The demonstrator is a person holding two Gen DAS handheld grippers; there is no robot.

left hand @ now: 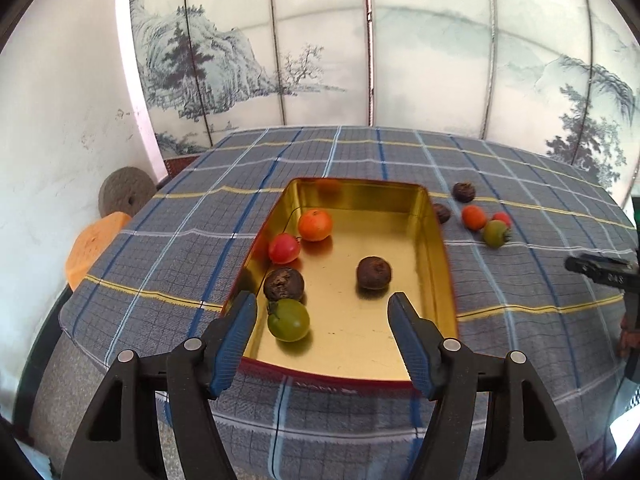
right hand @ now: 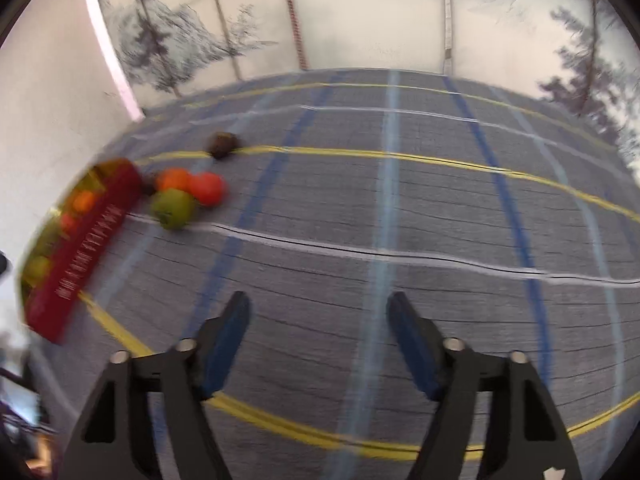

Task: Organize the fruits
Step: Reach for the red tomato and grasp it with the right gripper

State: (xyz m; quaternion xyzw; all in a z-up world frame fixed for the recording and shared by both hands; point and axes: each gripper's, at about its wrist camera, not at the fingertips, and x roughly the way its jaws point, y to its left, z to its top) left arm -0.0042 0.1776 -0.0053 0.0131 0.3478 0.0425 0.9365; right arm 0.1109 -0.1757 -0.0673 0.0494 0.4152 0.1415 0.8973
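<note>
- The left claw (left hand: 322, 304) hung over the near end of the gold tin (left hand: 436, 216), its blue pads (left hand: 240, 328) parted and nothing between them.
- The right claw (right hand: 318, 304) stood over bare plaid cloth (right hand: 400, 208) on the worktop, likewise spread and empty; its view was smeared, so fine detail there could not be read.
- Nearest in the tin lay a green fruit (left hand: 289, 320), touching a dark wrinkled fruit (left hand: 284, 284) just behind it; both sat against the left wall.
- A second dark fruit (left hand: 374, 273) lay alone mid-tin, the easiest to close on, since it had room on both sides.
- Further back sat a red fruit (left hand: 284, 248) and an orange fruit (left hand: 315, 224), almost touching.
- Beyond the tin's right wall, loose on the cloth, were more: a green one (right hand: 173, 208), an orange one (right hand: 173, 180) and a red one (right hand: 206, 188) bunched together, and a dark one (right hand: 223, 145) apart.
- All appeared small, round and light, so they would likely roll on the slick metal floor or off the pads.
- The smooth-skinned ones looked glossy and probably bruised easily; a gentle squeeze across the widest part seemed best.
- The wrinkled ones probably gave better purchase.
- The bunched three would likely need an approach from the open side.
</note>
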